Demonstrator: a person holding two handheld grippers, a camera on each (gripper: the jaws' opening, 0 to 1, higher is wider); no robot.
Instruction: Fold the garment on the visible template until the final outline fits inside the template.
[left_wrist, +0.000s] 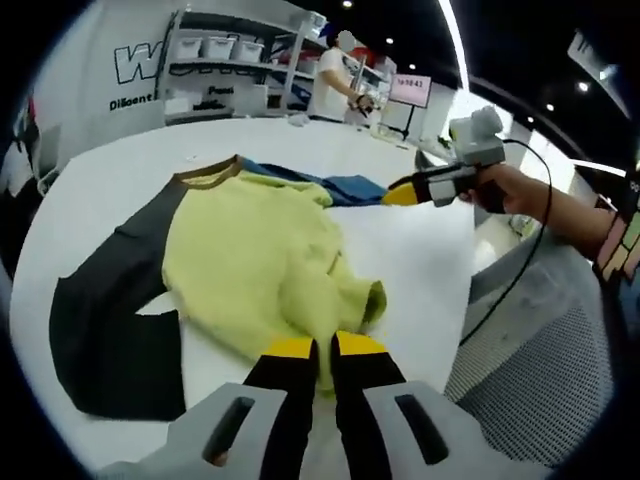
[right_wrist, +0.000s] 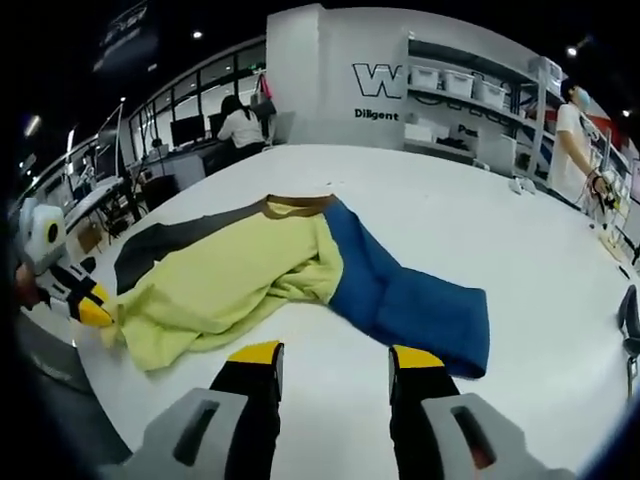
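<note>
Left gripper at frame bottom, jaws pinched on the yellow shirt, right gripper wide apart above white table, blue sleeve at center right

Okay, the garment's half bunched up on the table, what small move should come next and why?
Probably bring the open right claw down onto the blue sleeve, which lies spread out flat, and fold it over the yellow body. The left claw already looks shut on the yellow hem.
</note>
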